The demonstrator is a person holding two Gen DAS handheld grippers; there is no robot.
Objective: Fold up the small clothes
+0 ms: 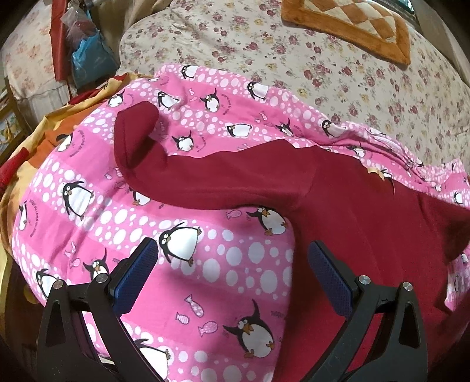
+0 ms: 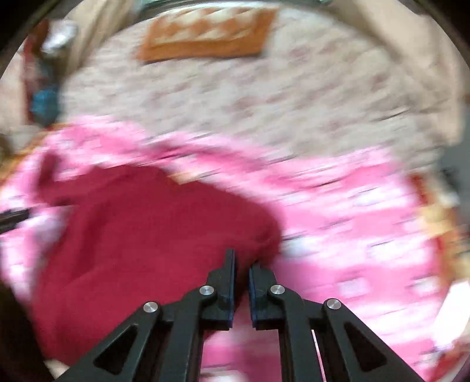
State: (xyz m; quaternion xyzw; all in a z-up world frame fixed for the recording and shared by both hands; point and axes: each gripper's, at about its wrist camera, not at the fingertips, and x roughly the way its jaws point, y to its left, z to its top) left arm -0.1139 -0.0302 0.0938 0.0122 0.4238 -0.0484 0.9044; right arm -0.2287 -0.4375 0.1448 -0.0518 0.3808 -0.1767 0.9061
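Observation:
A dark red long-sleeved top (image 1: 337, 211) lies spread on a pink penguin-print blanket (image 1: 188, 264). One sleeve (image 1: 164, 167) stretches left, its cuff bent upward. My left gripper (image 1: 232, 255) is open and empty, hovering over the blanket beside the top's left side edge, below the sleeve. In the blurred right wrist view the top (image 2: 141, 235) lies left of centre. My right gripper (image 2: 242, 261) is nearly closed on the top's right edge, red cloth between the pads.
The blanket lies on a bed with a floral sheet (image 1: 293, 58). An orange checked cushion (image 1: 352, 26) lies at the far side. A blue bag (image 1: 91, 58) and red cloth sit far left. An orange-yellow cover (image 1: 38, 141) shows under the blanket's left edge.

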